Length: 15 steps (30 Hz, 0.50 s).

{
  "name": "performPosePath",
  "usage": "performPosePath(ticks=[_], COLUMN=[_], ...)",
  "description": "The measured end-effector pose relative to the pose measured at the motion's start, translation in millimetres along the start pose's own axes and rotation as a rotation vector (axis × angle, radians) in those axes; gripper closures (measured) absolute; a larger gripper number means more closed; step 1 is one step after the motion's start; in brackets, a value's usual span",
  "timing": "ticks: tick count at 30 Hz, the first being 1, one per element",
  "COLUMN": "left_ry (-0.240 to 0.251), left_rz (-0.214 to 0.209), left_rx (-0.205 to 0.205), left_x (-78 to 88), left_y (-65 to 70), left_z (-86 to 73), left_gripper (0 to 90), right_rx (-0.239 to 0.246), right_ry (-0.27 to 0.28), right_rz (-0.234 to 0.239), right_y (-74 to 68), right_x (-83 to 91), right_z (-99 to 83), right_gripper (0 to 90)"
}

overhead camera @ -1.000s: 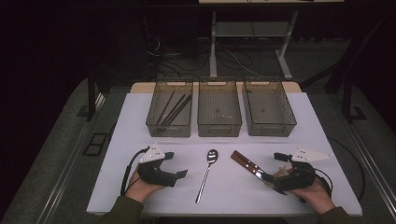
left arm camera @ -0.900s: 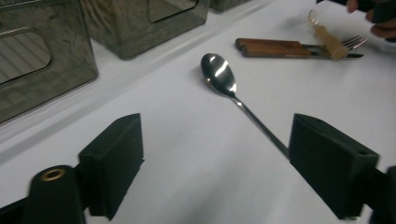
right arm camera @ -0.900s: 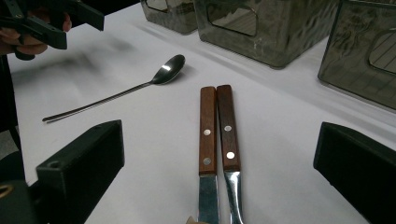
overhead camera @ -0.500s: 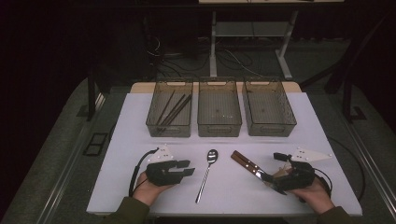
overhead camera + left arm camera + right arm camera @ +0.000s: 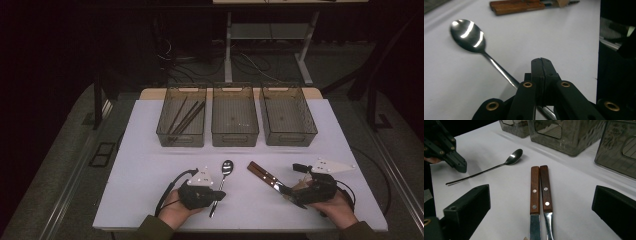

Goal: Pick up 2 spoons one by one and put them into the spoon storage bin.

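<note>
High view overhead; gripper views close.

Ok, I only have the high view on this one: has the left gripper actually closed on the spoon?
Observer: No. The left gripper has just been closing and its jaws meet pad to pad with nothing between them. The spoon handle runs underneath.
Operator: And the brown-handled thing by the right hand, is that one knife?
Observer: Two knives, side by side with their wooden handles touching.
Operator: Gripped?
Observer: No. The right gripper has its jaws wide open on either side, clear of both.
</note>
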<state>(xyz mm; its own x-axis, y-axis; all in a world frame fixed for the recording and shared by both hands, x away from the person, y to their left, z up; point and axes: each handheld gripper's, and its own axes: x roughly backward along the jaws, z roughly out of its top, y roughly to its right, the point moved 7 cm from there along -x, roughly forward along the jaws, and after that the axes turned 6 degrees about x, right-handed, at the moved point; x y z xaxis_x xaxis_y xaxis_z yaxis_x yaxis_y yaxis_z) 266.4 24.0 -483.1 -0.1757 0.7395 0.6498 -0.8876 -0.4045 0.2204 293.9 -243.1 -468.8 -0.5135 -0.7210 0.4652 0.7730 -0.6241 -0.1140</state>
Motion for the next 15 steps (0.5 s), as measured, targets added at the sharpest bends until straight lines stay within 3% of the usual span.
performPosePath(ticks=[7, 11, 15], left_ry=[-0.065, -0.077, -0.107], left_rz=[0.012, 0.012, 0.020], left_rx=[-0.011, 0.002, -0.010], left_x=[-4.5, -6.1, -8.5], left_y=[-1.6, -2.1, -2.5], left_z=[-6.3, -8.4, -11.2], left_gripper=[89.5, 89.5, 89.5], right_rx=[0.002, 0.001, 0.001], right_ry=[-0.001, 0.002, 0.001], right_rz=[0.000, -0.001, 0.000], right_y=[0.0, 0.2, 0.0], right_x=[0.0, 0.2, 0.0], right_z=[-0.2, 0.0, 0.0], right_gripper=[1.8, 1.8, 1.8])
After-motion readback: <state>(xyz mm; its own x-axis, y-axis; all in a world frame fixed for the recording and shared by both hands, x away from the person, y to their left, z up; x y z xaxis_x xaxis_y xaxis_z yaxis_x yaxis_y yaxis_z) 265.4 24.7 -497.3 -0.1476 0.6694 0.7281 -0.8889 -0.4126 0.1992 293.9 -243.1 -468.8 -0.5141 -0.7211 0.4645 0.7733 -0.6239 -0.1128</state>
